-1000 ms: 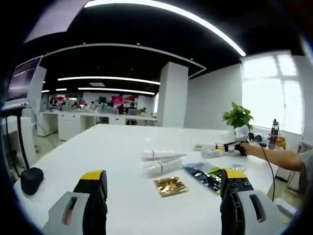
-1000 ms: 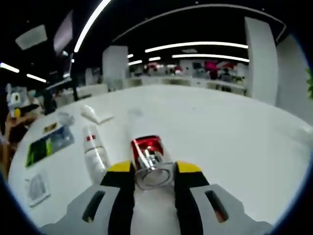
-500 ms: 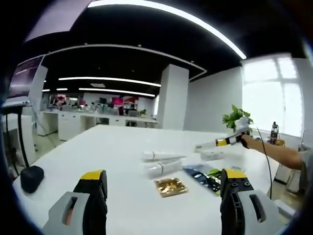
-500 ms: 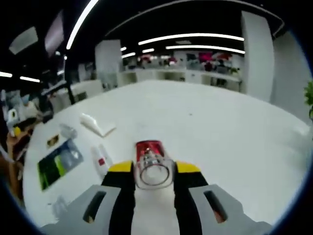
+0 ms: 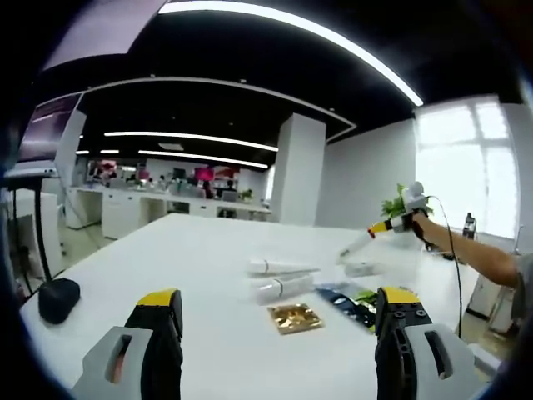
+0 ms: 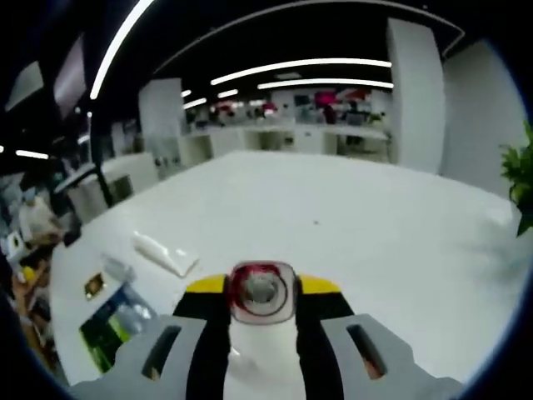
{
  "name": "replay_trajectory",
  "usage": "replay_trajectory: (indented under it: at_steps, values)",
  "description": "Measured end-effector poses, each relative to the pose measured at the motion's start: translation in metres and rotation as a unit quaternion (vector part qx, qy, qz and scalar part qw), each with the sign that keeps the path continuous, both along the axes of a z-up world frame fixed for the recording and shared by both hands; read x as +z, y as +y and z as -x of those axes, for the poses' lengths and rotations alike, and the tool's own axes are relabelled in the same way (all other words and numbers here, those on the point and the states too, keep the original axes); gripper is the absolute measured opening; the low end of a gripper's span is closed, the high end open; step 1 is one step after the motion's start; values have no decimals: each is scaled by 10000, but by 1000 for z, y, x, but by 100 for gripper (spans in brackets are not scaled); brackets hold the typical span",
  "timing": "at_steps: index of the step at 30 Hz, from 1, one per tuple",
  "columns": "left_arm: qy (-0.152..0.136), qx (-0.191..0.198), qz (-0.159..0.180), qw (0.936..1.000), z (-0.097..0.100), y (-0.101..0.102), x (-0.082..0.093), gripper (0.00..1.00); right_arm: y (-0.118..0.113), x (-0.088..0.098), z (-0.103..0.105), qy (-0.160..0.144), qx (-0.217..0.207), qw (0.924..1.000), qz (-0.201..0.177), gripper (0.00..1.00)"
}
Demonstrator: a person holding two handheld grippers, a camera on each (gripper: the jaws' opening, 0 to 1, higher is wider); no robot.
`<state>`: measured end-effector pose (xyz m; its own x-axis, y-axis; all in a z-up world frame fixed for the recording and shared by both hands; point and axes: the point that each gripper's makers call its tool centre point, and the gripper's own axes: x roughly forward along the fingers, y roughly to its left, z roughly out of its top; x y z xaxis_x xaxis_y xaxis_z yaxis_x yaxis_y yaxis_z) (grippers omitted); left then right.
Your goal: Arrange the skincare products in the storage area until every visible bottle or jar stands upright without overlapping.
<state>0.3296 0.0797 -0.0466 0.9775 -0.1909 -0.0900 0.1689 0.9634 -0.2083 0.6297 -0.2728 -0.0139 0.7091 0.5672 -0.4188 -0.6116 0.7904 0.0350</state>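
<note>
My right gripper (image 6: 262, 288) is shut on a white bottle (image 6: 260, 346) with a red top under a clear cap, held well above the white table (image 6: 358, 233). In the left gripper view that same right gripper (image 5: 390, 225) hangs in the air at the right, in a person's hand (image 5: 425, 227), with the bottle (image 5: 354, 244) slanting down to the left. My left gripper (image 5: 278, 302) stands open and holds nothing. Ahead of it, two white tubes (image 5: 279, 267) (image 5: 279, 288) lie flat on the table. One white tube (image 6: 162, 252) lies far below the held bottle.
A gold sachet (image 5: 293, 317) and dark and green sachets (image 5: 354, 297) lie flat near the tubes. A small pale item (image 5: 363, 268) sits behind them. A black object (image 5: 58, 298) rests at the table's left edge. A potted plant (image 5: 401, 203) stands at the far right.
My right gripper has risen from the table with the bottle and tipped it more end-on to its camera. My left gripper has stayed open and almost still.
</note>
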Motion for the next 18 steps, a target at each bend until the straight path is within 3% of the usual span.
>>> replay_trajectory:
  at_steps: [6, 18]
  values:
    - [-22, 27, 13, 10000, 0, 2, 1, 99, 9, 17, -5, -88, -252, 9994, -207, 27]
    - [-27, 44, 75, 10000, 0, 5, -1, 99, 33, 27, -13, -305, -646, 9973, -138, 27]
